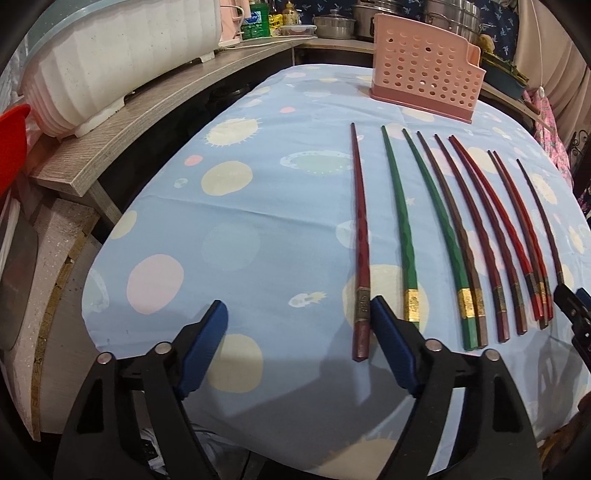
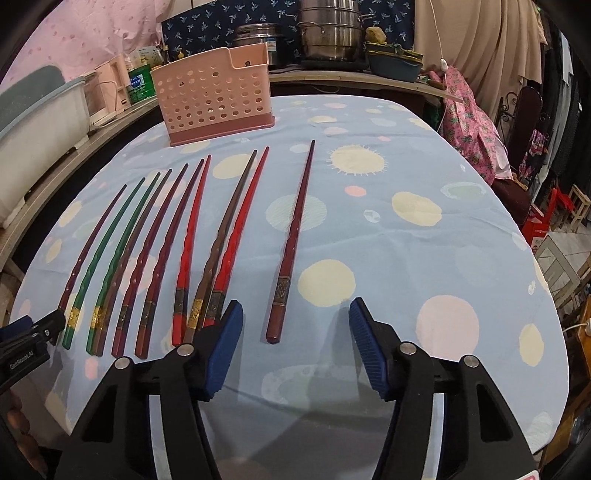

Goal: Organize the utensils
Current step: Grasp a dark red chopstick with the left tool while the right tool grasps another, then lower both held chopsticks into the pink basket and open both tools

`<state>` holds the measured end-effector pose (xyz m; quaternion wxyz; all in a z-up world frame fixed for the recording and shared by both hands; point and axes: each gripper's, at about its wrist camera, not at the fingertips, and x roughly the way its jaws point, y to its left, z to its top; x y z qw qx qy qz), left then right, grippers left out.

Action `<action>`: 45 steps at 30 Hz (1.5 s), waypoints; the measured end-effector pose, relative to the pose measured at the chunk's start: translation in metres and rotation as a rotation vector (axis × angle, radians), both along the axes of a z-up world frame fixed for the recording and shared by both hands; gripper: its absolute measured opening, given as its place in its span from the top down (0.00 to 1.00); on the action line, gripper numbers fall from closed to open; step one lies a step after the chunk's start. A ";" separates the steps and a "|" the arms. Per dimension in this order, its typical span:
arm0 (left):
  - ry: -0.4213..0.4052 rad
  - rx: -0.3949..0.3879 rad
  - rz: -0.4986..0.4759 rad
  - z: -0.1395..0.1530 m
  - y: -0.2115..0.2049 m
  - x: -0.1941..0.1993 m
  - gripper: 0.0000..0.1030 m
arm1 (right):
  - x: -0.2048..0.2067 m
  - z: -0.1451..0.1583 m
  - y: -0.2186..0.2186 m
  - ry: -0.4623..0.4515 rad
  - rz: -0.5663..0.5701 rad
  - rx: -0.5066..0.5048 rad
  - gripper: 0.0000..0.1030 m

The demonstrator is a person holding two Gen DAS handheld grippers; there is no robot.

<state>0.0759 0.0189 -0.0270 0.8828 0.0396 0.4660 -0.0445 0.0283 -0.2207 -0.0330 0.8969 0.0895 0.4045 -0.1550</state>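
Several chopsticks, dark red, green, brown and bright red, lie side by side on the blue spotted tablecloth (image 1: 258,184), thick ends toward me. A pink perforated holder (image 1: 424,70) (image 2: 210,96) stands upright behind them. My left gripper (image 1: 299,314) is open over the near edge. The leftmost dark red chopstick (image 1: 360,240) has its thick end just inside the right finger. My right gripper (image 2: 295,314) is open too. The thick end of the separate rightmost dark red chopstick (image 2: 291,240) lies between its fingers, untouched. Green chopsticks (image 2: 107,251) lie toward the row's left.
A white ribbed tub (image 1: 110,66) sits on a wooden shelf along the table's left side. Steel pots (image 2: 328,33) and a blue basin (image 2: 395,66) stand behind the table. Pink patterned cloth (image 2: 469,122) hangs at the right edge.
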 end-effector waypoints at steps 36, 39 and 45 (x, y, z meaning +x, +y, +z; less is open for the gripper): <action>-0.111 -0.169 -0.042 0.102 0.022 0.031 0.93 | -0.003 0.124 -0.052 -0.262 0.006 0.020 0.93; -0.153 -0.185 -0.042 0.126 0.023 0.043 0.93 | 0.007 0.147 -0.060 -0.308 0.008 0.018 0.93; -0.206 -0.195 -0.051 0.164 0.014 0.080 0.93 | 0.039 0.178 -0.072 -0.352 0.013 0.007 0.93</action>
